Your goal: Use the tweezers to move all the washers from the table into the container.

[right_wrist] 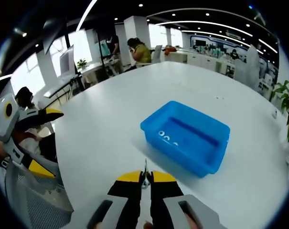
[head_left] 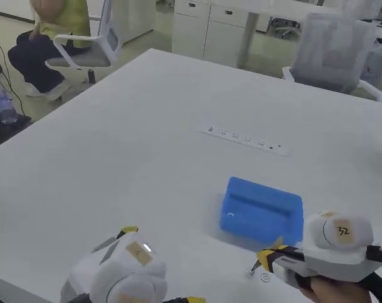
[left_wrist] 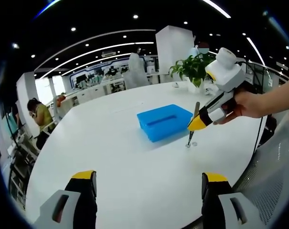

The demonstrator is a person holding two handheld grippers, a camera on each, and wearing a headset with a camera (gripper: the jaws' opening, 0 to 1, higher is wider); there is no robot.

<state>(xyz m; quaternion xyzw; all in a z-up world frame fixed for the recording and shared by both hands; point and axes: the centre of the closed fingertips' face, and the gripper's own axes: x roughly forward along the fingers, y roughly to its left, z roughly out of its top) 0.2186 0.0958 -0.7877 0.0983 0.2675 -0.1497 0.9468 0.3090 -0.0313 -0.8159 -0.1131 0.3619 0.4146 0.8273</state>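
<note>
Chiefly, the danger sits toward the near side of the bench, where a flicked washer could slide over the smooth white top and off the edge. The blue container looks light, so a knock from a gripper could shove it. The left gripper hangs with its jaws wide apart and nothing between them, low over the bench and well clear of the work. It poses little risk unless it drifts inward. The right gripper has its jaws pressed together on the tweezers, whose tips reach down just beside a washer lying flat on the bench in front of the container. A thin ring lying flat gives the tips little to bite, so it may skate away or spring out midway through the lift.

Counted: one bench, one container, two grippers, one pair of tweezers and one washer visible on the bench. There seem to be about three washers already in the container, though they are too small to count surely.
</note>
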